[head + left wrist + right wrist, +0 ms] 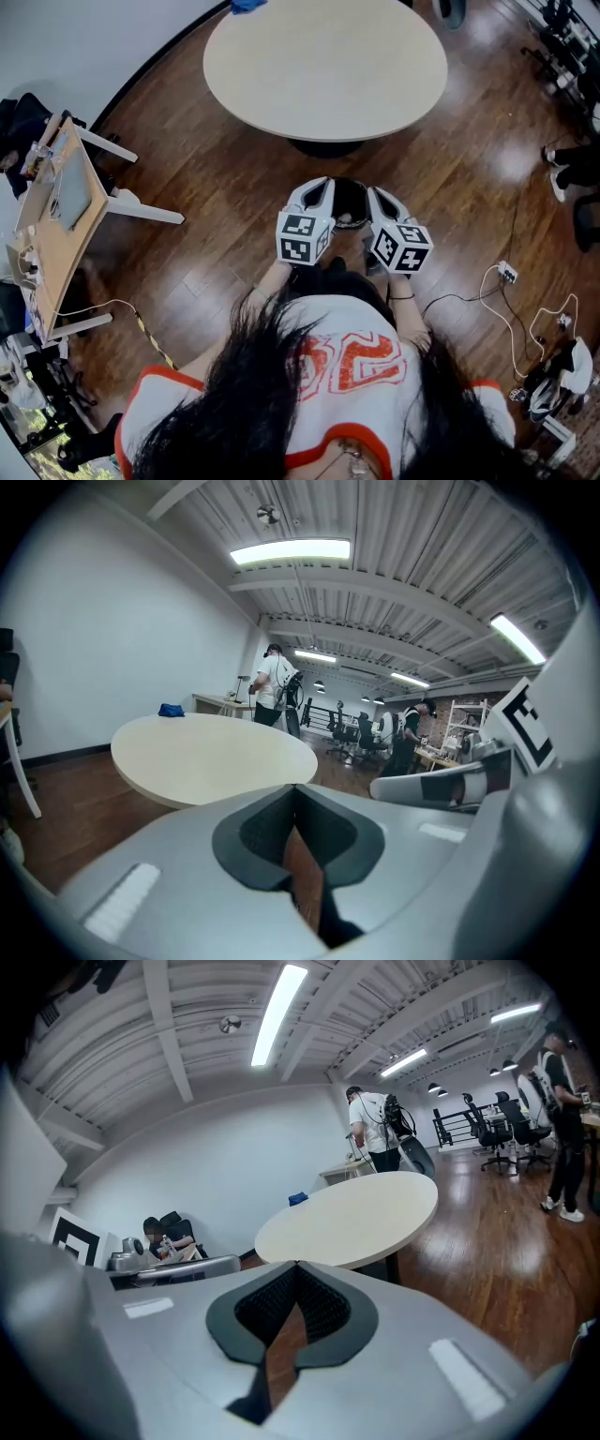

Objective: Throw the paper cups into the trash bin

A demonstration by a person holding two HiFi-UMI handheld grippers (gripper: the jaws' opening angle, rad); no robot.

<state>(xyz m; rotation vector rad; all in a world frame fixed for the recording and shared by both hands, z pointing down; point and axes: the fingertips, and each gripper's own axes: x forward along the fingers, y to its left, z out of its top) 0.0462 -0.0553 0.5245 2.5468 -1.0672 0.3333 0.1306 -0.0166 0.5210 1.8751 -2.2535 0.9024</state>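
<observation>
We held both tools over the near rim of the trash bin, which stood on the floor on the near side of the round table. The left gripper and the right gripper each had 2 jaws pressed together on nothing. No paper cups showed on the table. A pale shape in the bin might have been 1; we could not tell. A careless sweep away could have clipped the rim and tipped the bin.

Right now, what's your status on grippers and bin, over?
Left gripper shut, empty. Right gripper shut, empty. Trash bin on floor between them. Nothing blocking it.
</observation>
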